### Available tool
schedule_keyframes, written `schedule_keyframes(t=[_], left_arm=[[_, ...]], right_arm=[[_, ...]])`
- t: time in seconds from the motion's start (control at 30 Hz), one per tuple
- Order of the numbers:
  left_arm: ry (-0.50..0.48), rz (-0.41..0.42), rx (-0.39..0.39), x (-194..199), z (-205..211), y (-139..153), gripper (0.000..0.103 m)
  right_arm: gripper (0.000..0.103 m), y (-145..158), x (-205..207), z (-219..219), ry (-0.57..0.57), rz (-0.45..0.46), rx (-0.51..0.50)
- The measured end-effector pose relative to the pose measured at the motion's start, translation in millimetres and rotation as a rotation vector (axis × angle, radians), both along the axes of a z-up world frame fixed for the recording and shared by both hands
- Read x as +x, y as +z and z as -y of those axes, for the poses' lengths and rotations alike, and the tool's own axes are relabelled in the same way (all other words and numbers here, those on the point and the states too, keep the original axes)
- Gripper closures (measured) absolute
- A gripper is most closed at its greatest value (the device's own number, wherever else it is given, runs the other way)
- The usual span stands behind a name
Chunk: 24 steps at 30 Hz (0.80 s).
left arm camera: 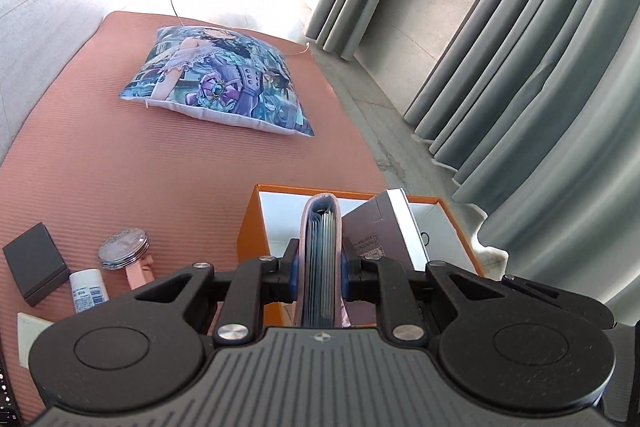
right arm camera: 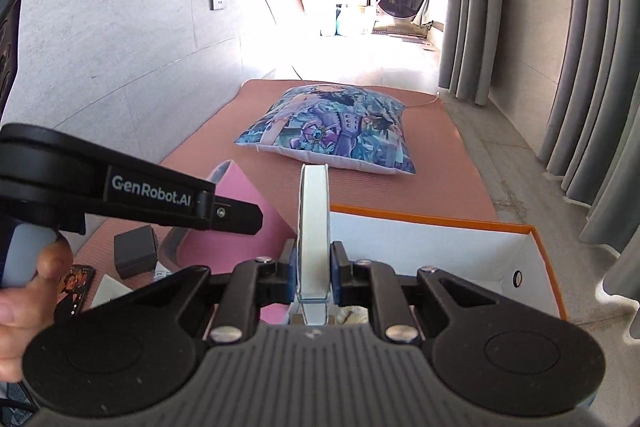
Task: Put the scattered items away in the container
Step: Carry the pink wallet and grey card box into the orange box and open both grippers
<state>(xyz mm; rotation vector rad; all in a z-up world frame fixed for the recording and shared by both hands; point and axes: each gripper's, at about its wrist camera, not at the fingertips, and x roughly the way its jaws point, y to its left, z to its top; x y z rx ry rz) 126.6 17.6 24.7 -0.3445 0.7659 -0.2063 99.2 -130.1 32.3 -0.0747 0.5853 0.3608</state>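
Note:
My left gripper [left arm camera: 319,277] is shut on a pink booklet [left arm camera: 320,251] with several grey pages, held upright over the near edge of the orange box [left arm camera: 250,227]. A white and brown carton [left arm camera: 384,227] leans inside the box. My right gripper [right arm camera: 313,273] is shut on a thin white box [right arm camera: 314,223] held on edge above the orange box's [right arm camera: 544,267] left wall. The left gripper's arm [right arm camera: 132,195] and the pink booklet [right arm camera: 244,223] show at the left of the right wrist view.
On the pink mat [left arm camera: 120,167] left of the box lie a black box [left arm camera: 34,263], a round mirror [left arm camera: 122,247], a white bottle [left arm camera: 86,289] and a white card [left arm camera: 30,331]. A printed cushion [left arm camera: 220,79] lies farther off. Grey curtains [left arm camera: 540,67] hang at the right.

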Motion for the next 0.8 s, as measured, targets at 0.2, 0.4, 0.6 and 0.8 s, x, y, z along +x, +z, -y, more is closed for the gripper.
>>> schedule_keyframes(t=[0.2,0.4,0.6,0.8], left_arm=[[0.010,-0.005,0.059,26.1,24.2,-20.2,0.083],[0.028,-0.028,0.141,41.6,36.8,-40.5,0.083],[0.005,-0.034,0.118,52.1,34.2,-50.9,0.083],[0.020,-0.078,0.060,65.9,21.5,-61.5,0.083]], right_arm=[[0.085,-22.4,30.5,11.9,-0.053,0.010,0.006],[0.085,-42.4,52.1,20.1,-0.093,-0.009,0.041],[0.085,-61.8,73.9,31.3,-0.144,-0.095,0.138],[0.085,-64.9,84.0,30.5,-0.152,-0.112,0.177]])
